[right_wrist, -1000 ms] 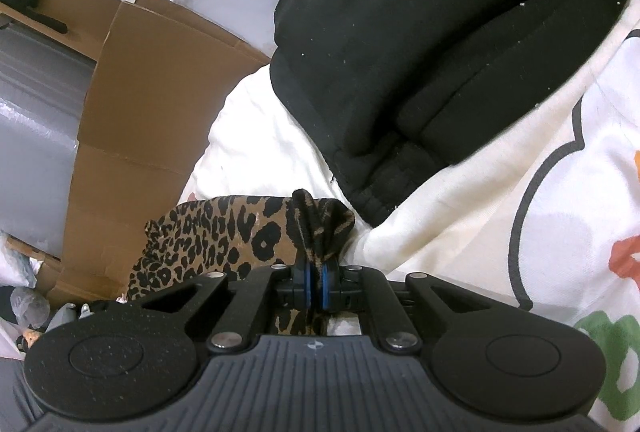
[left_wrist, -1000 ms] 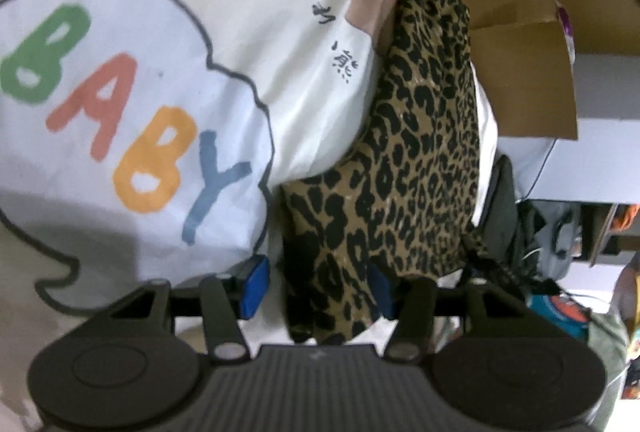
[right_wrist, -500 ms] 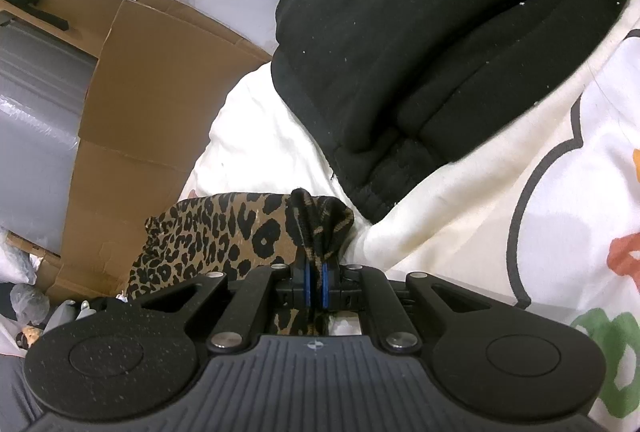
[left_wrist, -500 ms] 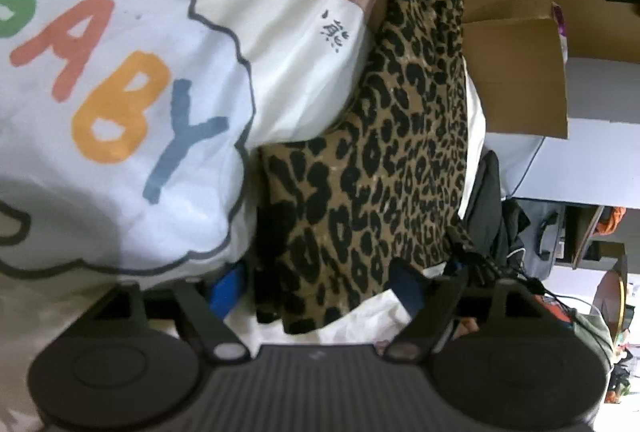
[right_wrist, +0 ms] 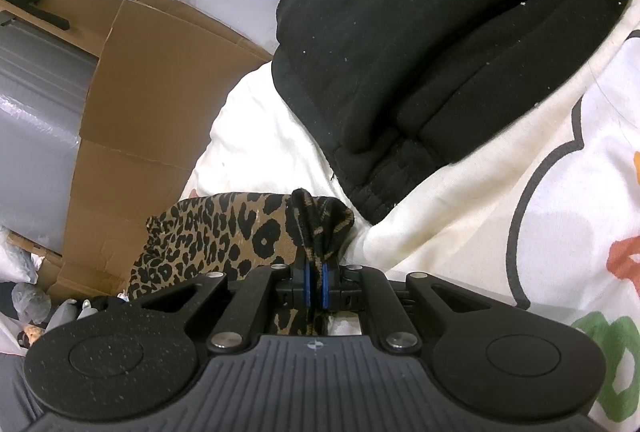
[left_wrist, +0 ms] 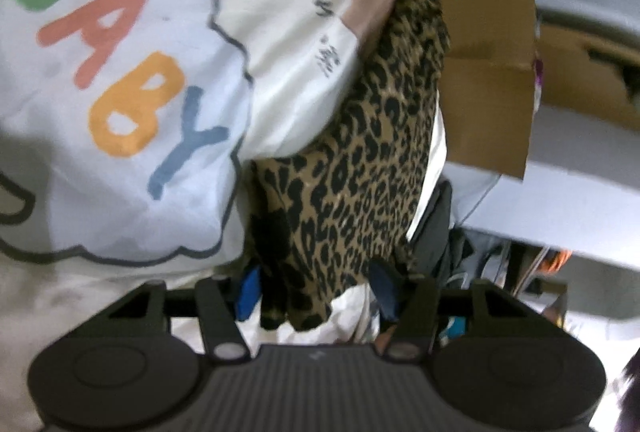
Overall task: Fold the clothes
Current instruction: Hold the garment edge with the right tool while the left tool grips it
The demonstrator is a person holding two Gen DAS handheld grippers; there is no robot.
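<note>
Two grippers: right gripper pinches leopard cloth; left gripper, closing, straddles it.

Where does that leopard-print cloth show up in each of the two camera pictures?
Left wrist view: the leopard-print cloth runs from upper centre down between the left gripper's open jaws.
Right wrist view: it lies at lower left, a bunch pinched in the shut right gripper.
Shared landmark: the brown cardboard box beside it.

Both wrist views look obliquely down, close; shared: leopard-print garment, printed cream cover, cardboard.
</note>
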